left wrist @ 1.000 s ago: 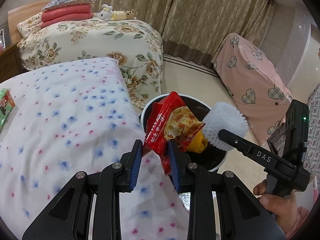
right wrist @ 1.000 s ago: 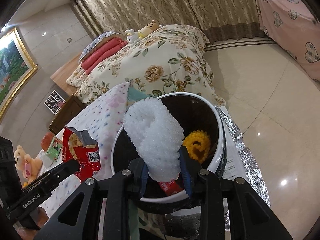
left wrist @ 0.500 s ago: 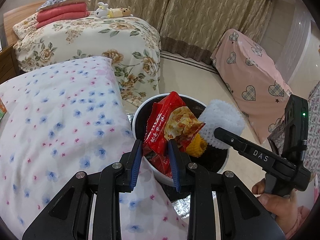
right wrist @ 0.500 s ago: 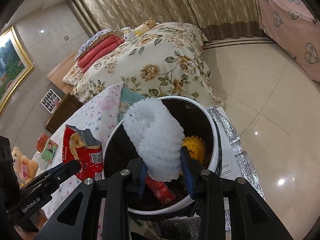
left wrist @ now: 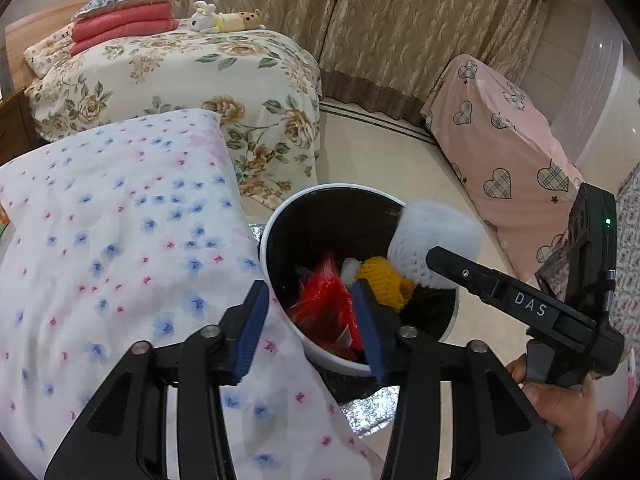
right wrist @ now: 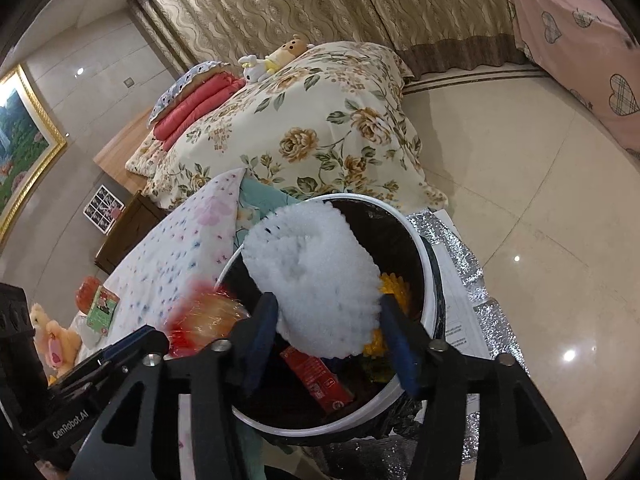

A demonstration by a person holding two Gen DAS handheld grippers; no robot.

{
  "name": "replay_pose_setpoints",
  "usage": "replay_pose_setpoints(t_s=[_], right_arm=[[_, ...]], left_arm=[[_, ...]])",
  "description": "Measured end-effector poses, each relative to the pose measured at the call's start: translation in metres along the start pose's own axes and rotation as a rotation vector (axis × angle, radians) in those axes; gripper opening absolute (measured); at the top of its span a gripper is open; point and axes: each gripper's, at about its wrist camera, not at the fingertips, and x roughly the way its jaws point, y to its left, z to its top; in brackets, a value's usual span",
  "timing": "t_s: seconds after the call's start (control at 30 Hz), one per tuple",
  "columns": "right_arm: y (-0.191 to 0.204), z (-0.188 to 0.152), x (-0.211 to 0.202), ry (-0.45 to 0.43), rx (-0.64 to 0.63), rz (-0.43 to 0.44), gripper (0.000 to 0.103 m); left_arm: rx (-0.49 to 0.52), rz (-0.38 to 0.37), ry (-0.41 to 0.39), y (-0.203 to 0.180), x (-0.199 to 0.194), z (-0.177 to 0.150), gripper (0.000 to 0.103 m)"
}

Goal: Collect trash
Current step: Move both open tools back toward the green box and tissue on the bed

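Left wrist view only: red crinkly snack wrapper [left wrist: 326, 304] lying loose inside white-rimmed black trash bin [left wrist: 280, 220], beside yellow foam net [left wrist: 382, 284]; person's hand [left wrist: 560, 408] on right grip. Right wrist view only: red blur at bin's left rim, gilt-framed painting [right wrist: 24, 148].

Left gripper [left wrist: 312, 326] jaws just been opening, empty, wrapper below & beyond. Right gripper [right wrist: 328, 338] jaws just been opening; white foam mesh sleeve [right wrist: 312, 280] between pads over bin, w/ gaps both sides.
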Motion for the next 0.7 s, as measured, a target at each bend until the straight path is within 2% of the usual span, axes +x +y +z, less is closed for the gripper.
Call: replay_pose_setpoints(t_s=[0.1, 0.27, 0.33, 0.7], right_arm=[[-0.001, -0.001, -0.002, -0.003, 0.003, 0.002, 0.062], [0.008, -0.006, -0.007, -0.011, 0.004, 0.02, 0.072], [0.014, -0.008, -0.008, -0.011, 0.006, 0.039, 0.081], [0.064, -0.024, -0.001, 0.018, -0.047, 0.111, 0.086]], left_arm=[[-0.011, 0.005, -0.006, 0.005, -0.006, -0.004, 0.051], [-0.046, 0.022, -0.012, 0.022, -0.016, -0.012, 0.052], [-0.061, 0.03, -0.016, 0.03, -0.022, -0.017, 0.054], [-0.163, 0.086, -0.046, 0.082, -0.056, -0.042, 0.054]])
